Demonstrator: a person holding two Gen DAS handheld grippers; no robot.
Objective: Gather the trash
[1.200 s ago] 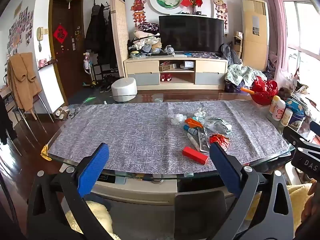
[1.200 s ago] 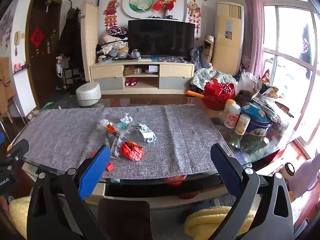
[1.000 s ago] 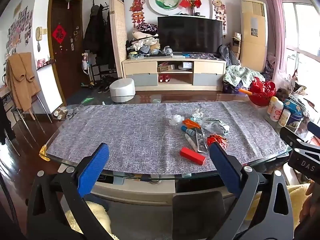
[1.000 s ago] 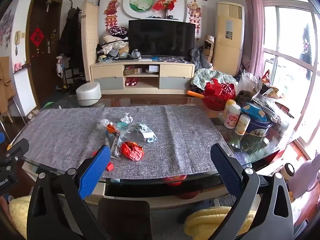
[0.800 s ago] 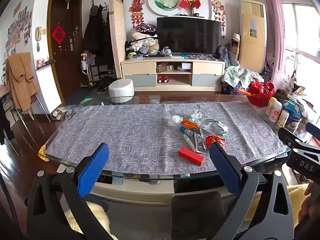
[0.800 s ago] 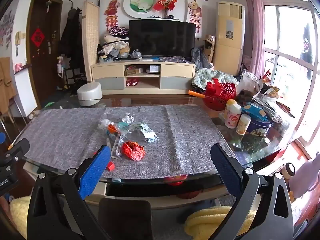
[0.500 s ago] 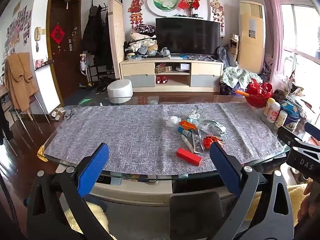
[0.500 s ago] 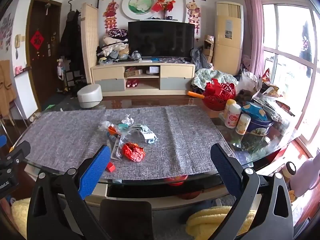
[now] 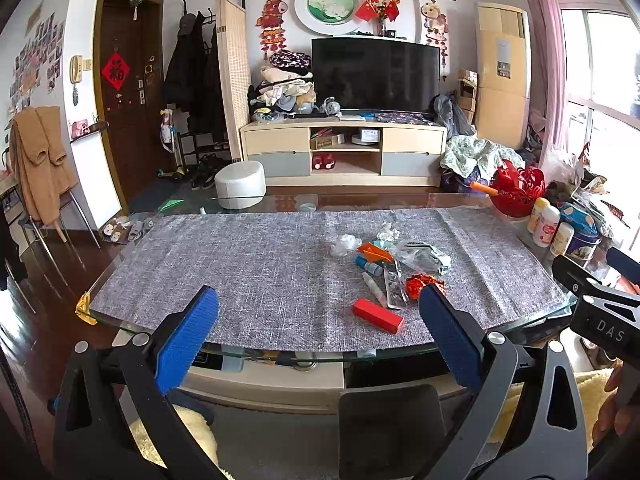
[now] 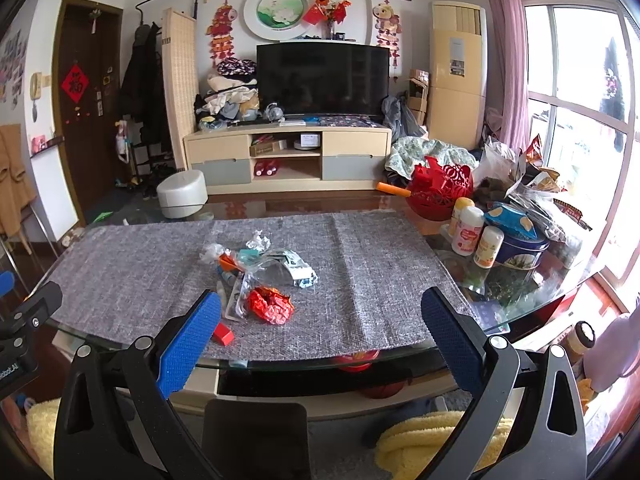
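Trash (image 9: 390, 264) lies in a loose heap on the grey woven mat (image 9: 256, 264), ahead of both claws and apart from them. We hold our left gripper (image 9: 320, 322) short of the glass table (image 9: 120, 320) edge, its blue ribbed pads spread wide with nothing between them; the heap sits ahead and toward its right finger. Our right gripper (image 10: 320, 326) is likewise spread wide and empty, with the heap ahead toward its left finger.

Only the left view shows the red rectangular box (image 9: 377, 315) whole, nearest our claw; in the right view our left finger covers most of it. The right view alone shows the blue round tin (image 10: 520, 246) clearly, far to the right beyond the mat, with white bottles (image 10: 466, 230) beside it; its contents we cannot tell. A red openwork basket (image 10: 440, 190) stands behind them.

The heap holds a crumpled red foil wrapper (image 10: 270, 305), clear crinkled plastic (image 10: 266, 270), an orange scrap (image 9: 374, 251) and a slim white tube (image 9: 374, 289).
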